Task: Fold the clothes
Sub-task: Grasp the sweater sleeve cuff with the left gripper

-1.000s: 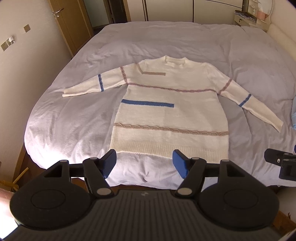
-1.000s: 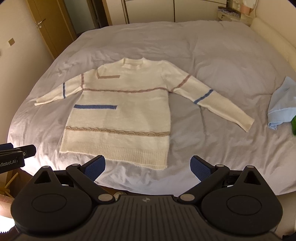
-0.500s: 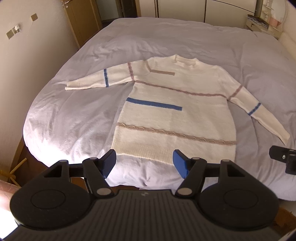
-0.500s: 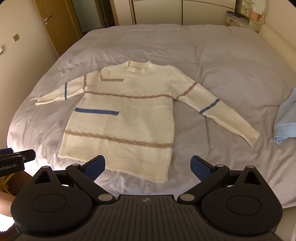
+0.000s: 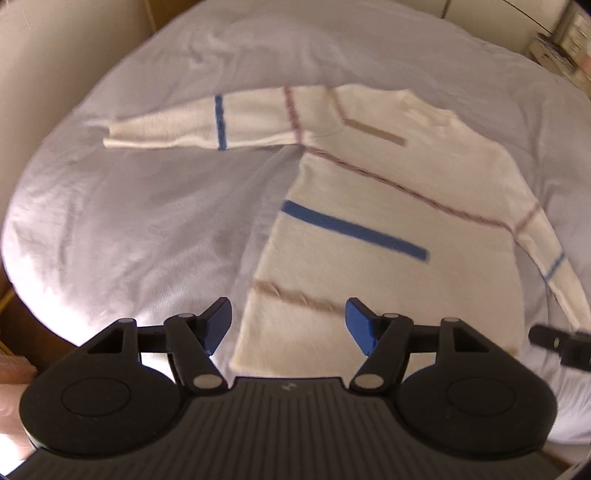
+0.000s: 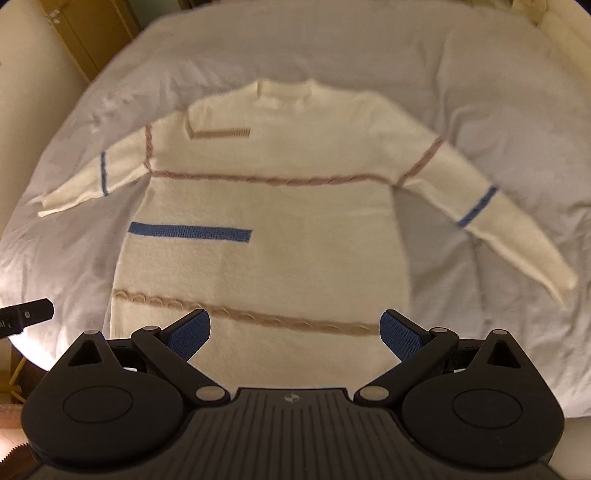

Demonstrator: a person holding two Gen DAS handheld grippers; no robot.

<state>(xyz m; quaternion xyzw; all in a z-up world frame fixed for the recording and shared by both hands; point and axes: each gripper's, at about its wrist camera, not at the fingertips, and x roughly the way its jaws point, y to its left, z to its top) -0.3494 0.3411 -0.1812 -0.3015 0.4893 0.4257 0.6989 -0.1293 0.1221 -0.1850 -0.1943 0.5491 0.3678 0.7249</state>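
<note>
Sweater [image 6: 266, 229] lies flat, sleeves spread, on the bed [image 6: 498, 110]. Left tongs [image 5: 288, 328] and right tongs [image 6: 295, 338] gape empty; pinching one knit layer risks a skewed fold.

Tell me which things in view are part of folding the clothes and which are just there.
Part of the job:
- cream sweater, spread flat, sleeves out
- left gripper, open
- right gripper, open
- bed it lies on

Just there:
- wooden door
- shelf clutter, too blurred to identify
</note>
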